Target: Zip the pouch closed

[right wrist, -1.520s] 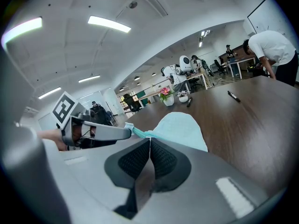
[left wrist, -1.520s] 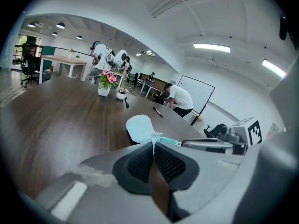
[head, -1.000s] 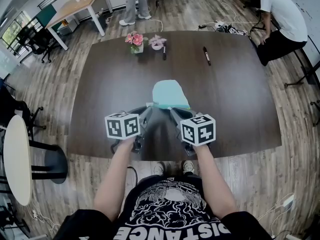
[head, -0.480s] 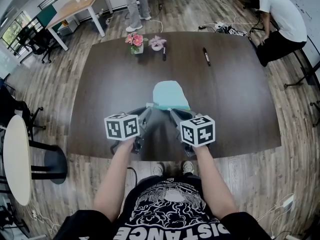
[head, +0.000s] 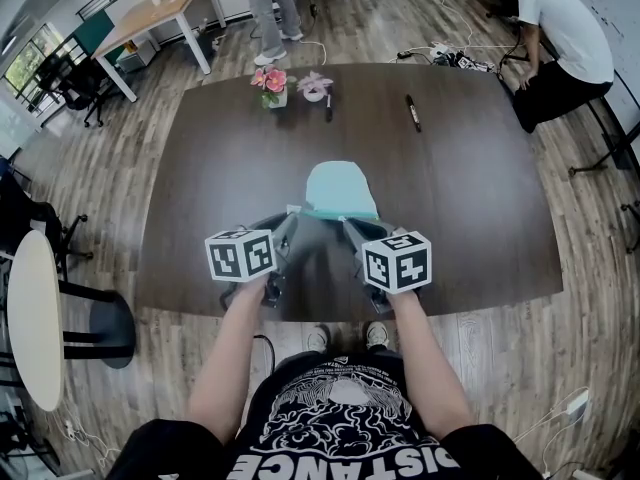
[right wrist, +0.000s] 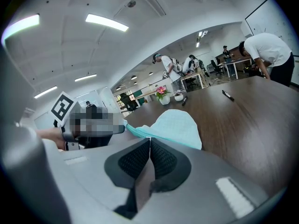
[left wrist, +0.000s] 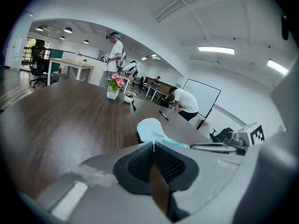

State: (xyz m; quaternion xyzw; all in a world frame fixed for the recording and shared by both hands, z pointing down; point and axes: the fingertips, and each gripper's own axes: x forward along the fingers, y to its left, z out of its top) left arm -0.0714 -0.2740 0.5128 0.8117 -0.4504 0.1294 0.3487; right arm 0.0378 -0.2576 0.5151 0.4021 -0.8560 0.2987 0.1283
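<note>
The pouch (head: 340, 186) is a light teal one, lying flat around the middle of the dark wooden worktop (head: 470, 198), with its zipper edge (head: 335, 213) on the side nearest the person. Both grippers sit right at that edge: left gripper (head: 289, 218) at its left end, right gripper (head: 347, 223) toward its right end, not far apart, both angled forward and down.

In the left gripper view the pads are pressed flat together, with a thin pale sliver of the pouch pinched at the very tip. From there the teal zipper strip runs sideways to the tip of the other gripper. The right gripper view looks much the same: jaws closed tight and the zipper strip meeting them right at the tip, so it looks nipped there too, though the bit between the pads is tiny. The rest of the pouch spreads out beyond the jaws on the worktop.

At the far end of the worktop, well clear of the pouch, there's a little pot of pink flowers (head: 271, 81), a small white pot (head: 314, 86) beside it and a dark marker (head: 412, 111). A person in a white shirt (head: 565, 28) is bent over past the far right corner.
</note>
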